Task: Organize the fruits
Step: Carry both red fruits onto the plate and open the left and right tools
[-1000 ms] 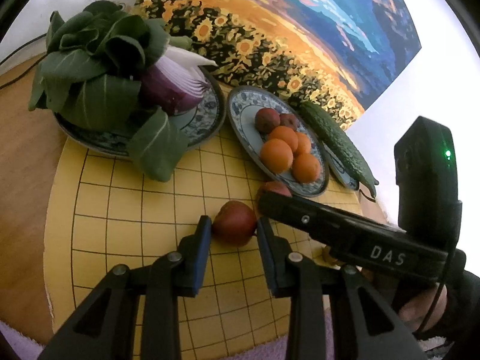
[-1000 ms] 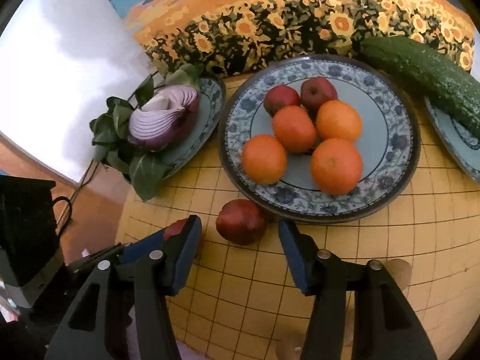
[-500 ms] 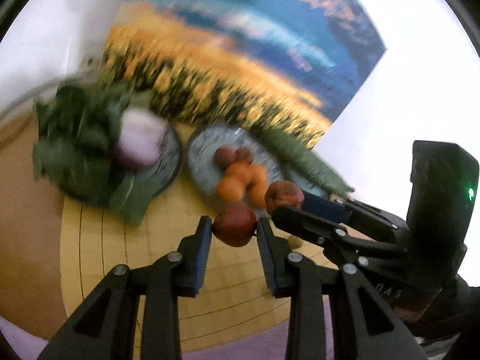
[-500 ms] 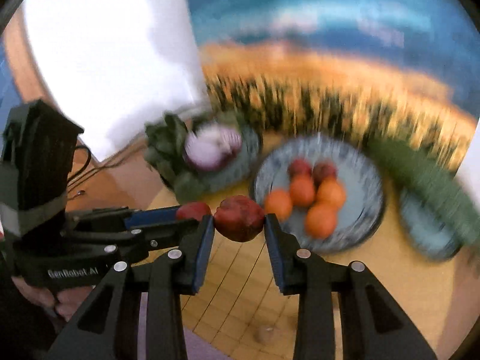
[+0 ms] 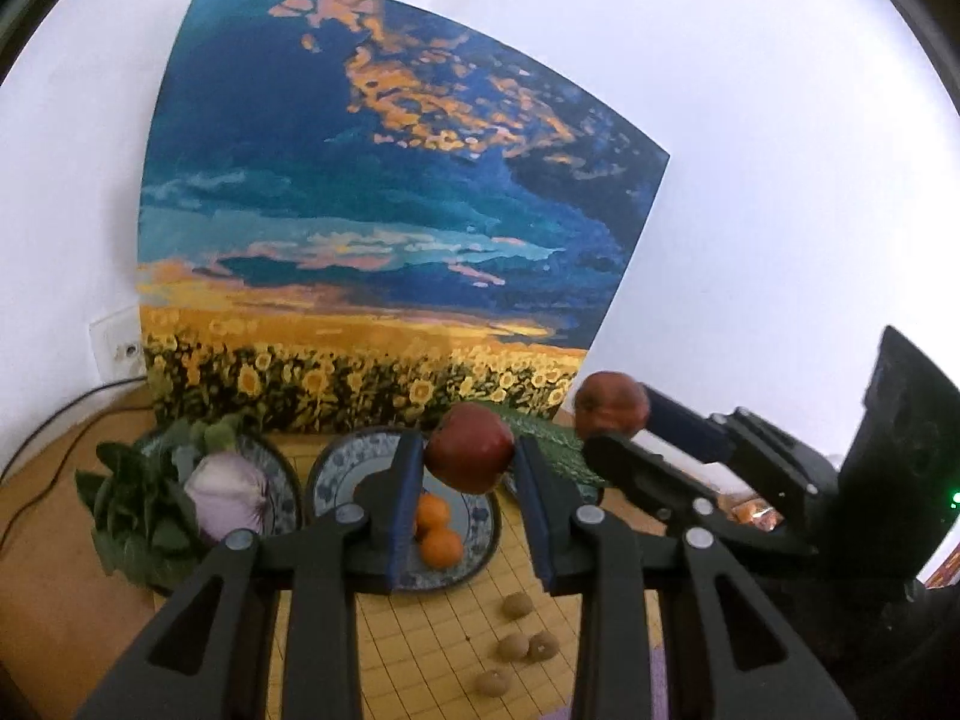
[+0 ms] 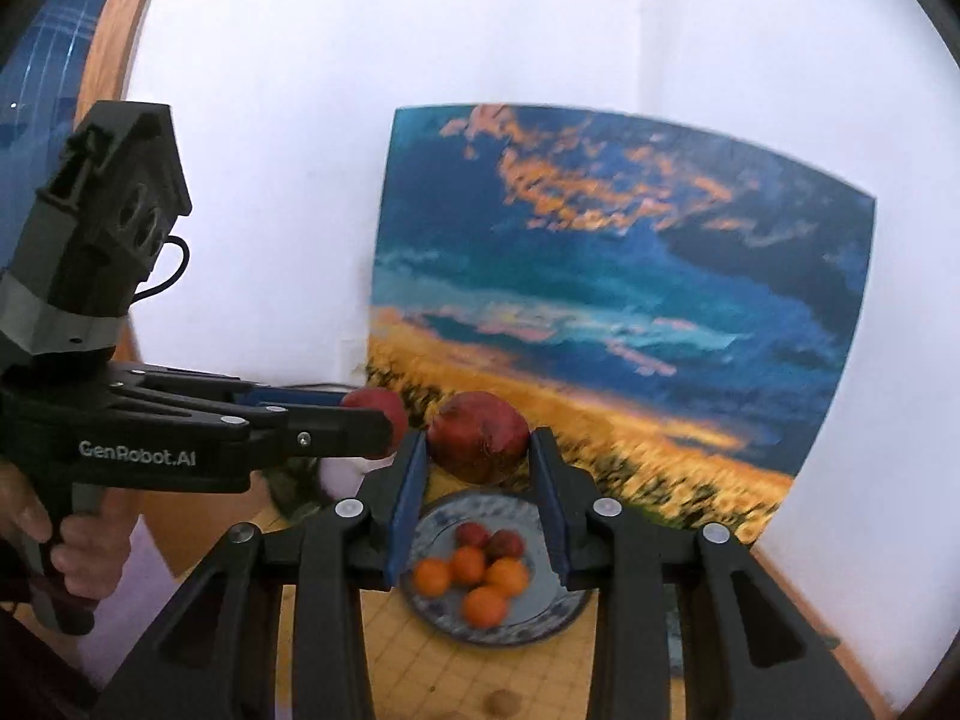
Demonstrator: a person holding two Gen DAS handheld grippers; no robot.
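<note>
Fruit plate sits on yellow grid board before sunflower painting.

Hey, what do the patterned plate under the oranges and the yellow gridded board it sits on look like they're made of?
The blue-and-white patterned plate looks like glazed ceramic: glossy surface, painted floral rim. The yellow gridded board looks like matte wood or bamboo with printed dark lines; its exact material is unclear.
</note>
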